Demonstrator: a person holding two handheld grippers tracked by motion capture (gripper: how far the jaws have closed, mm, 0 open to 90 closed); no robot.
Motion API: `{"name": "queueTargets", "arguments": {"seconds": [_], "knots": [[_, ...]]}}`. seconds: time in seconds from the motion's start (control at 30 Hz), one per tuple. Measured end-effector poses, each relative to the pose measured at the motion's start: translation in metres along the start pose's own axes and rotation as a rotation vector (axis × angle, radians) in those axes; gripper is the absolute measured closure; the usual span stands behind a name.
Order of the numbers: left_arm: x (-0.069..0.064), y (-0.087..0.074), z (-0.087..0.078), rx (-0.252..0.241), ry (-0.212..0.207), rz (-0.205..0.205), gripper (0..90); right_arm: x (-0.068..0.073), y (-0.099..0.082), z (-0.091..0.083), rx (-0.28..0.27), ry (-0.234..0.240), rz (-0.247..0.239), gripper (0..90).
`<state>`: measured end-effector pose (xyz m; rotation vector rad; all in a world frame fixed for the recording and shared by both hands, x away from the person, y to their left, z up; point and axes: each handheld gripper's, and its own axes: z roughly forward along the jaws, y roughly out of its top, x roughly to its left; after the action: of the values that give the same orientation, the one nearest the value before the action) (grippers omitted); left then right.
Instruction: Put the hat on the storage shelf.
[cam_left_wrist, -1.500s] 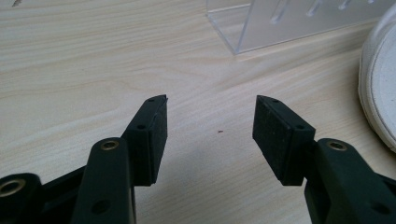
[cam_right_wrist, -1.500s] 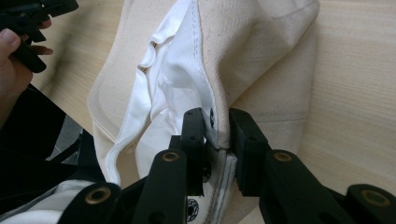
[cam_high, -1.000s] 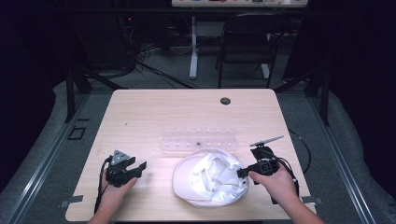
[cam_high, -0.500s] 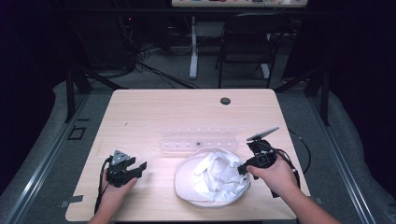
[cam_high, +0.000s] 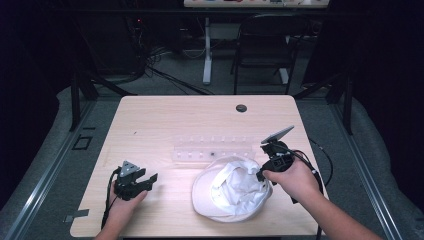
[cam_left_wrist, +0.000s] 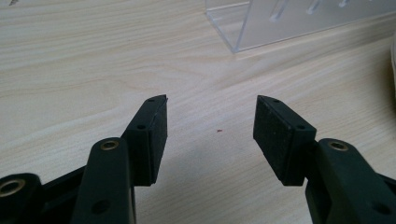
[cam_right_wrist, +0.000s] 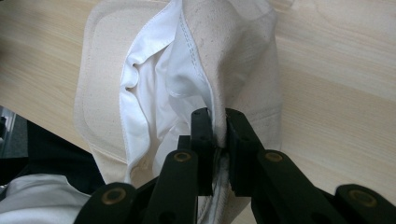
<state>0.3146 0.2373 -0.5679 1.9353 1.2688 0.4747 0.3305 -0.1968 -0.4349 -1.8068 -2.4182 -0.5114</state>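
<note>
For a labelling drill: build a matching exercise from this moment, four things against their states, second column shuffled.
Things:
1. left gripper
2. right gripper
3. white fabric cap
4. clear plastic rack

States:
A. lies untouched behind the cap
B. edge pinched between jaws
C. jaws apart over bare wooden table
D. jaws clamped on fabric

Pairs: 1-C, 2-D, 3-B, 4-A

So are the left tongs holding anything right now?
No, the left tongs stand open over bare table, with nothing between their pads.
</note>
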Motion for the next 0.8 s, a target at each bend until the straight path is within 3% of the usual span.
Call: {"name": "queueTargets", "arguments": {"seconds": [0.23,0.5,0.7,0.8], "knots": [[0.0,0.0,0.0,0.003,0.0,-0.001,45.2,0.01,0.007,-0.008,0.039,-0.056,-0.007,82.8],[-0.001,0.0,0.001,0.008,-0.004,0.005,45.1,0.012,0.015,-0.019,0.068,-0.078,0.007,82.8],[-0.001,0.0,0.002,0.019,-0.007,0.006,45.1,0.016,0.021,-0.029,0.05,-0.111,0.025,82.8],[-0.001,0.0,0.002,0.019,-0.008,0.009,45.1,0.016,0.024,-0.034,0.079,-0.115,0.01,82.8]]}}
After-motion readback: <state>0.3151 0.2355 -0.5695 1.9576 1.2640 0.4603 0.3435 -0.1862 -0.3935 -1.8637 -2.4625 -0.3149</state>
